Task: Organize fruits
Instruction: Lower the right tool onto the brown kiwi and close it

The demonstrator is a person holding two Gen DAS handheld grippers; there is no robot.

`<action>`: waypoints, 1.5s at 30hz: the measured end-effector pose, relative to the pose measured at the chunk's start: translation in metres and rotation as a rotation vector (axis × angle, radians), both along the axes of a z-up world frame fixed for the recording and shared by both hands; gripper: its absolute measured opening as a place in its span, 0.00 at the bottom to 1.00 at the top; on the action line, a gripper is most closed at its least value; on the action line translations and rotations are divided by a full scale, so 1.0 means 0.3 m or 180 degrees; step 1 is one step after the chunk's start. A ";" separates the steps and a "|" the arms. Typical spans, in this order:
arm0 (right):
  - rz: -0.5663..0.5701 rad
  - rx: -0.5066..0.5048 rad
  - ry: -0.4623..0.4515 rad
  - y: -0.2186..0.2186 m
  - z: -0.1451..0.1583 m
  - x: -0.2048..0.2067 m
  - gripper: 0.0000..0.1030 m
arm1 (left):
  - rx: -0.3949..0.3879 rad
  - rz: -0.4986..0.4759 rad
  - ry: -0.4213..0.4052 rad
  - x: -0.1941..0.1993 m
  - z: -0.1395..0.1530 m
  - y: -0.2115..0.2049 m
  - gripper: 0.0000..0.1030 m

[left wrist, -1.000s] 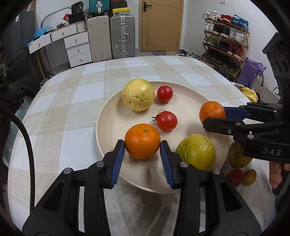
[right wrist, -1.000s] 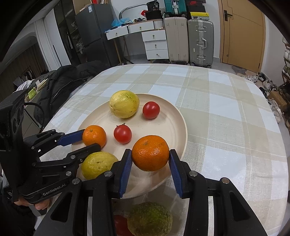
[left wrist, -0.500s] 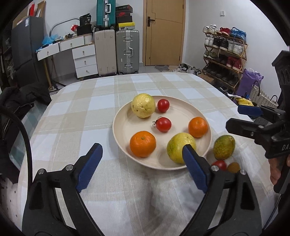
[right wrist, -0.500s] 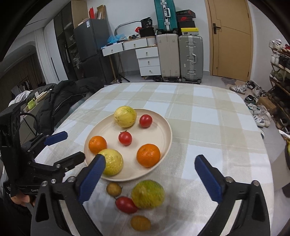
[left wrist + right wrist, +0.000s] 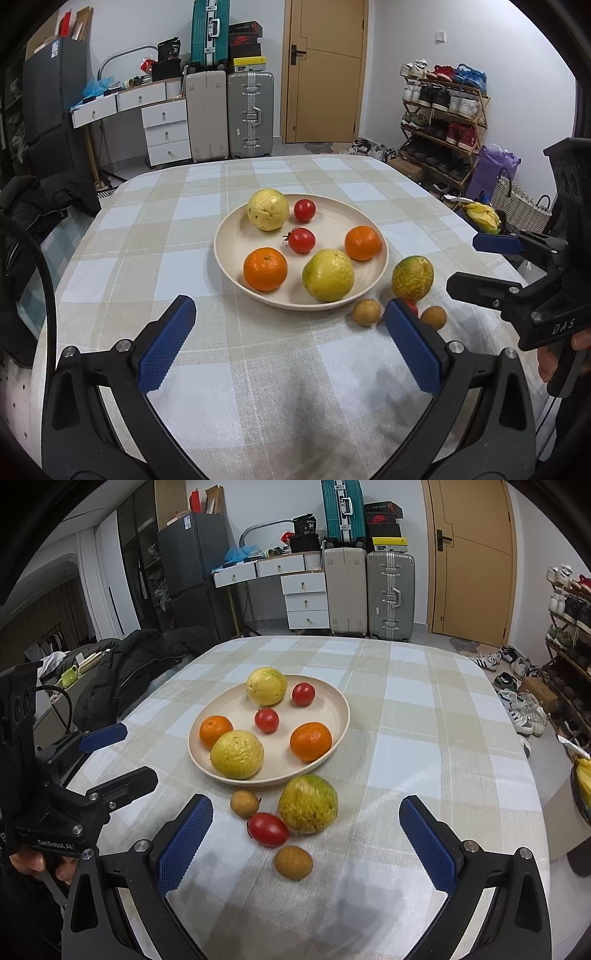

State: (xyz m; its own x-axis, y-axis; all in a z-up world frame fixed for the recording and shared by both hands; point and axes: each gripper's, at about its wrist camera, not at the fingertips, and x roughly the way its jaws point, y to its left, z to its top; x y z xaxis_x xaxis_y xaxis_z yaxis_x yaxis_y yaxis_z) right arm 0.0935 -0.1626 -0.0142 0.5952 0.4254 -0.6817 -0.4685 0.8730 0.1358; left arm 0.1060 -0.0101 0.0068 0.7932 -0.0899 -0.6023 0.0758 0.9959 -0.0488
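Six fruits sit on my plate [image 5: 341,716]; a green-yellow fruit [image 5: 308,804], a red tomato [image 5: 267,829] and two small brown fruits [image 5: 293,862] wait on the tabletop [image 5: 424,738]. Left gripper [image 5: 291,347] and right gripper [image 5: 306,845] jaws have just been opening, wide, empty.

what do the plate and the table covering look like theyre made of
Plate: matte beige, smooth and uniform with no shine, so probably plastic or a fibre composite; unglazed ceramic is possible. Table covering: woven fabric, with a visible weave texture and a soft beige, white and pale blue check.
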 end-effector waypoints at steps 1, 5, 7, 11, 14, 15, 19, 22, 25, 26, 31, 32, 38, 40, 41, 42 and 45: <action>-0.0006 -0.0020 0.0012 0.000 -0.004 0.002 1.00 | 0.0027 -0.0009 -0.0004 -0.002 -0.003 -0.006 0.99; -0.0055 0.0002 0.0087 -0.012 -0.022 0.010 1.00 | 0.0072 -0.0021 0.0077 0.010 -0.030 -0.018 0.99; -0.0087 0.0024 0.0161 -0.021 -0.035 0.018 1.00 | 0.0059 -0.0032 0.0113 0.011 -0.042 -0.020 0.99; -0.0105 -0.0074 0.0209 -0.022 -0.060 0.022 1.00 | 0.0123 -0.0022 0.0135 0.017 -0.063 -0.029 0.99; -0.0108 -0.0129 0.0275 -0.025 -0.082 0.024 1.00 | 0.0138 -0.0025 0.0152 0.023 -0.077 -0.028 0.99; -0.0125 -0.0156 0.0290 -0.026 -0.090 0.026 1.00 | 0.0142 -0.0019 0.0161 0.023 -0.081 -0.029 0.99; -0.0163 -0.0185 0.0361 -0.034 -0.115 0.032 1.00 | 0.0150 -0.0025 0.0195 0.036 -0.093 -0.028 0.99; -0.0159 -0.0195 0.0410 -0.031 -0.127 0.035 1.00 | 0.0163 -0.0023 0.0215 0.041 -0.099 -0.028 0.99; -0.0141 -0.0209 0.0426 -0.026 -0.134 0.033 1.00 | 0.0156 -0.0016 0.0228 0.046 -0.102 -0.025 0.99; -0.0129 -0.0216 0.0431 -0.022 -0.136 0.032 1.00 | 0.0151 -0.0017 0.0233 0.047 -0.103 -0.023 0.99; -0.0068 -0.0280 0.0456 -0.006 -0.142 0.023 1.00 | 0.0164 -0.0018 0.0232 0.048 -0.103 -0.023 0.99; -0.0046 -0.0276 0.0455 -0.004 -0.143 0.020 1.00 | 0.0167 -0.0019 0.0234 0.048 -0.104 -0.024 0.99; 0.0083 -0.0218 0.0489 0.008 -0.143 0.011 0.99 | 0.0156 -0.0023 0.0248 0.050 -0.111 -0.022 0.99; 0.0147 -0.0192 0.0503 0.016 -0.142 0.008 0.94 | 0.0165 -0.0028 0.0257 0.051 -0.116 -0.023 0.99; 0.0175 -0.0185 0.0517 0.020 -0.143 0.006 0.88 | 0.0170 -0.0029 0.0259 0.051 -0.118 -0.023 0.99; 0.0207 -0.0182 0.0533 0.025 -0.145 0.005 0.82 | 0.0172 -0.0033 0.0260 0.051 -0.119 -0.024 0.99; 0.0279 -0.0176 0.0548 0.035 -0.149 -0.001 0.77 | 0.0173 -0.0033 0.0265 0.051 -0.120 -0.025 0.99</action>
State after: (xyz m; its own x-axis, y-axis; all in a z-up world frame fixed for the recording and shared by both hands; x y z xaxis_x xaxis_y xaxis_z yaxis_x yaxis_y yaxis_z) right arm 0.0933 -0.1521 -0.0590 0.4302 0.4295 -0.7940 -0.5169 0.8383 0.1734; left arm 0.1215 -0.0175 -0.0292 0.7393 -0.0632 -0.6704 0.0842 0.9964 -0.0011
